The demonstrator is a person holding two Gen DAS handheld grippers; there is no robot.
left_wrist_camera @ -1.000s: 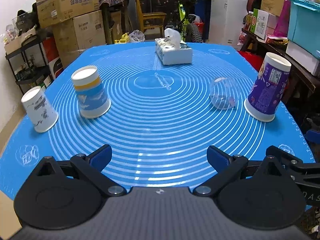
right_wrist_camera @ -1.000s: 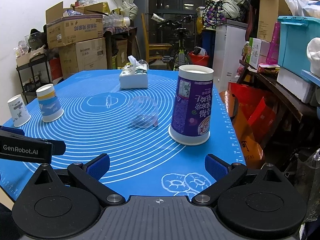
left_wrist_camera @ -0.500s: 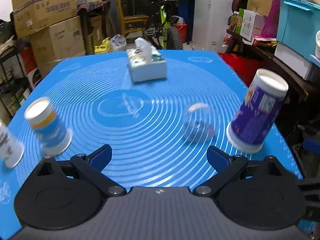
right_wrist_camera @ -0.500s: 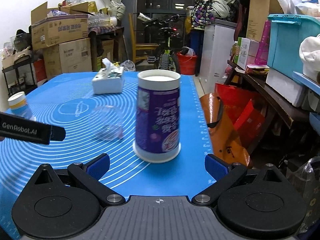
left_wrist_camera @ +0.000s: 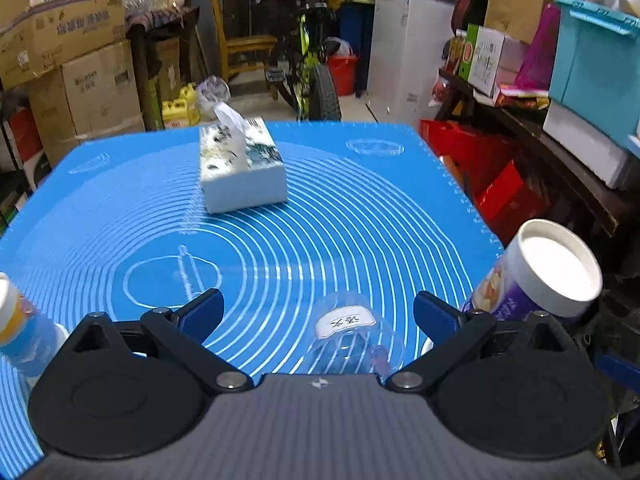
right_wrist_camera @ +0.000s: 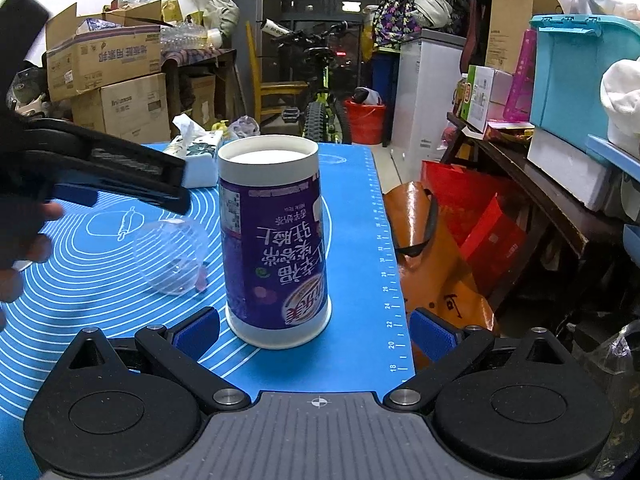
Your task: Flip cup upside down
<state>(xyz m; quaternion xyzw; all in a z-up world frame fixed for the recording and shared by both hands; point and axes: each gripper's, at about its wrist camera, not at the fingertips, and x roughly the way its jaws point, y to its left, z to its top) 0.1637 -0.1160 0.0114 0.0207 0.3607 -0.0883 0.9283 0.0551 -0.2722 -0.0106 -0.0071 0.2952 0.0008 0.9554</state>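
A tall purple paper cup [right_wrist_camera: 276, 240] stands upside down on the blue mat [right_wrist_camera: 352, 208], just ahead of my open right gripper [right_wrist_camera: 314, 330] and centred between its blue fingertips. It also shows at the right of the left wrist view [left_wrist_camera: 536, 280]. A clear plastic cup [left_wrist_camera: 352, 340] with a white label lies on its side, just ahead of my open left gripper [left_wrist_camera: 318, 314]. It also shows left of the purple cup in the right wrist view [right_wrist_camera: 172, 256]. The left gripper's body [right_wrist_camera: 100, 168] hovers above it there.
A tissue box [left_wrist_camera: 240, 168] stands at the back of the mat. A yellow-and-blue paper cup [left_wrist_camera: 20, 328] is at the far left edge. The mat's right edge [right_wrist_camera: 394, 280] drops to orange and red bags. Boxes, a bicycle and shelves surround the table.
My left gripper has moved right and forward to the clear cup. My right gripper has closed in on the purple cup, which now sits between its fingertips. Both stay open.
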